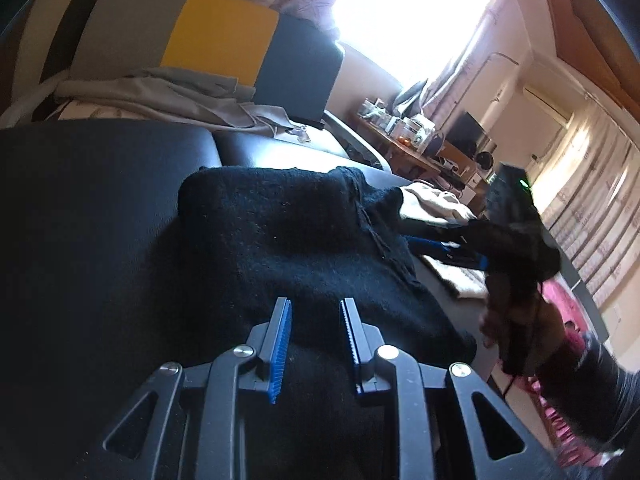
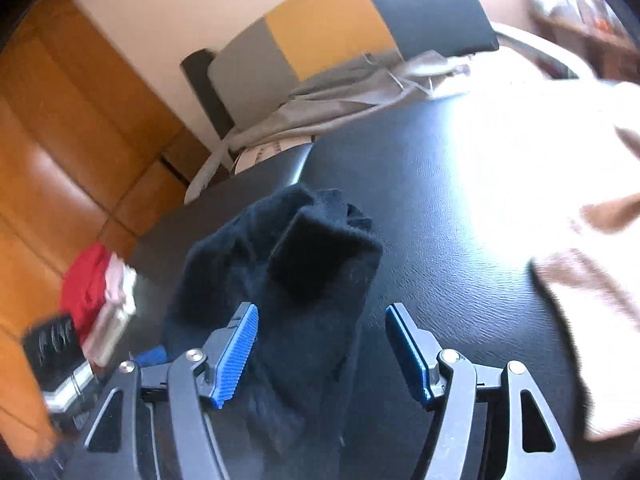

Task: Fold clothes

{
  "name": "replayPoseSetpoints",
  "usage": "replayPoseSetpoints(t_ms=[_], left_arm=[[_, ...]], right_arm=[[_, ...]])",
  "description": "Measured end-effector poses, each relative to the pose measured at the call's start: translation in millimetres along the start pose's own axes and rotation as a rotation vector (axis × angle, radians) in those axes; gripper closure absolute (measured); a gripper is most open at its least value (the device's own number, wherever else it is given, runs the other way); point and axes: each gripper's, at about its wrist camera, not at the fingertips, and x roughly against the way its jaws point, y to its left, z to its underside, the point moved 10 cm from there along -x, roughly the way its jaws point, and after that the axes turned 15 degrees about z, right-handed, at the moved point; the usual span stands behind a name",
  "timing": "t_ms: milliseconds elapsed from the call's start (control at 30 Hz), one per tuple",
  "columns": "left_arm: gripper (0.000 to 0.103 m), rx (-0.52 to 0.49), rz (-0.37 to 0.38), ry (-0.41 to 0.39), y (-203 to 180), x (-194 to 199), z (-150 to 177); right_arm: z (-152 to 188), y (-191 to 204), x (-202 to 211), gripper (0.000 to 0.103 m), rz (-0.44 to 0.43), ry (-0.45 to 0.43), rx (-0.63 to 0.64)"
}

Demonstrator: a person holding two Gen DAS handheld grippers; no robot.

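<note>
A black knitted garment lies in a folded heap on the black leather surface. My left gripper is open, its blue-padded fingers just over the near part of the garment. In the right wrist view the same black garment is bunched between and ahead of my right gripper, which is open wide and not clamped on it. The right gripper and the hand holding it show in the left wrist view at the garment's right edge.
A beige garment lies on the surface to the right. A grey cloth is draped by a grey, yellow and dark cushion at the back. A cluttered wooden table stands beyond. Red and pink clothes sit left.
</note>
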Motion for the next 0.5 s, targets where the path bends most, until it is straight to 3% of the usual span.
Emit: replayPoseSetpoints(t_ms=[33,67,133,200,267,333,500], left_arm=[[0.079,-0.011,0.000,-0.002,-1.2,0.0,0.3],[0.079,-0.024,-0.001,-0.007,-3.0,0.2,-0.1],[0.079,-0.069,-0.002,-0.027,-9.3,2.6,-3.8],[0.078,-0.116,-0.001,-0.015,-15.1,-0.1,-2.8],[0.078,-0.123,0.004,0.047,-15.1,-13.0,8.9],[0.079,-0.126,-0.004,0.163,-10.3,-33.6,33.4],[0.078,-0.139,-0.041,0.163,-7.9,-42.6,40.5]], right_arm=[[0.4,1.6,-1.8,0.051,0.000,0.001,0.000],[0.4,4.8,-4.9,0.087,0.001,0.007,0.004],[-1.7,15.3,-7.1,0.089,0.012,0.012,0.042],[-7.9,19.5,2.3,0.089,0.091,-0.038,0.115],[-8.8,10.5,1.7,0.089,0.213,-0.051,0.185],[-1.0,-6.9,-18.3,0.089,0.328,-0.014,0.233],[1.6,-16.1,-31.1,0.084,0.281,-0.015,0.179]])
